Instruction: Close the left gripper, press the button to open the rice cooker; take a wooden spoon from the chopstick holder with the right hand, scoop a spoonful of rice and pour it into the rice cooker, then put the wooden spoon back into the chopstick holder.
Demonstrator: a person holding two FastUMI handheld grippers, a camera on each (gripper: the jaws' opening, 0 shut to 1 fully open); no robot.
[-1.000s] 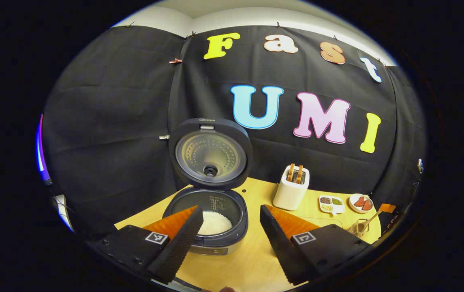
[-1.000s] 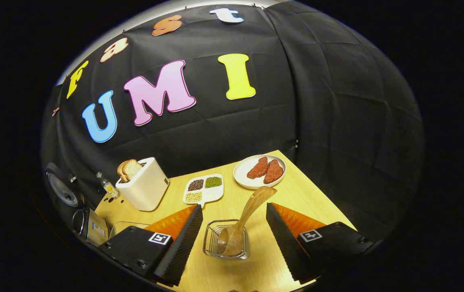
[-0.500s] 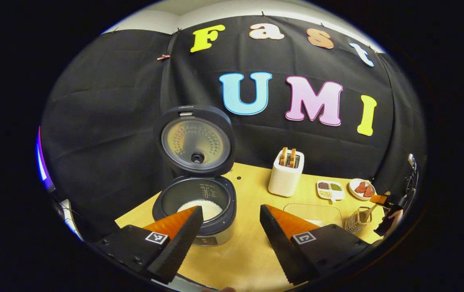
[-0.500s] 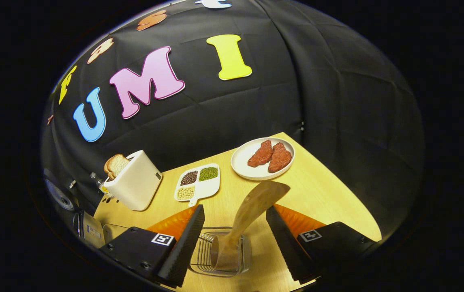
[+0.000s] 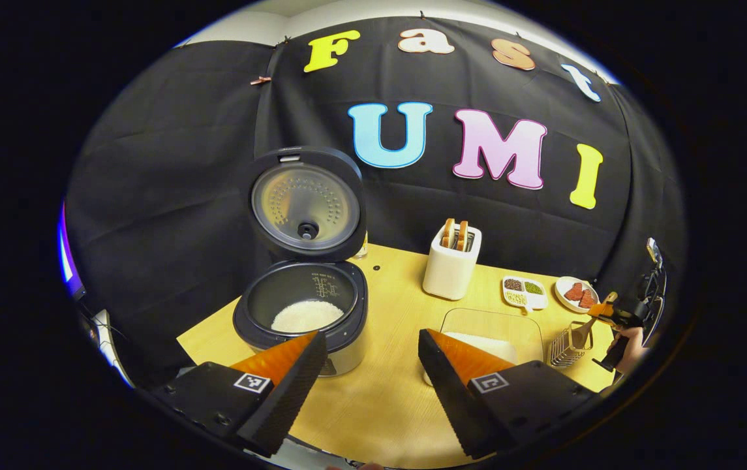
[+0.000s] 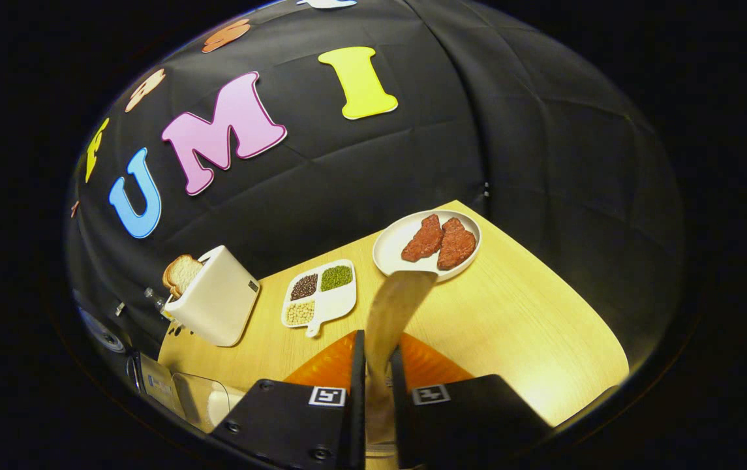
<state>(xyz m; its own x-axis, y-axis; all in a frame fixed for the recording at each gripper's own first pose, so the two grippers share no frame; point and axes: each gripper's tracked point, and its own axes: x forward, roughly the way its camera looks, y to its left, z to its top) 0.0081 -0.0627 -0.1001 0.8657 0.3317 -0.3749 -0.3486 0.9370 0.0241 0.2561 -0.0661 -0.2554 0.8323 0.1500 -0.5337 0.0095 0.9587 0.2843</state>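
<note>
Pinching the pale wooden spoon (image 6: 393,310) by its handle, the right gripper's (image 6: 373,385) jaws have just been closed; lifting from the wire chopstick holder (image 5: 567,346) comes next. The left gripper's (image 5: 366,372) jaws remain spread near the open black rice cooker (image 5: 301,313).

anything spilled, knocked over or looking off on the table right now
Nothing stands out. The rice cooker stands open with rice inside, the toaster is upright, and the right gripper grips the wooden spoon.
</note>
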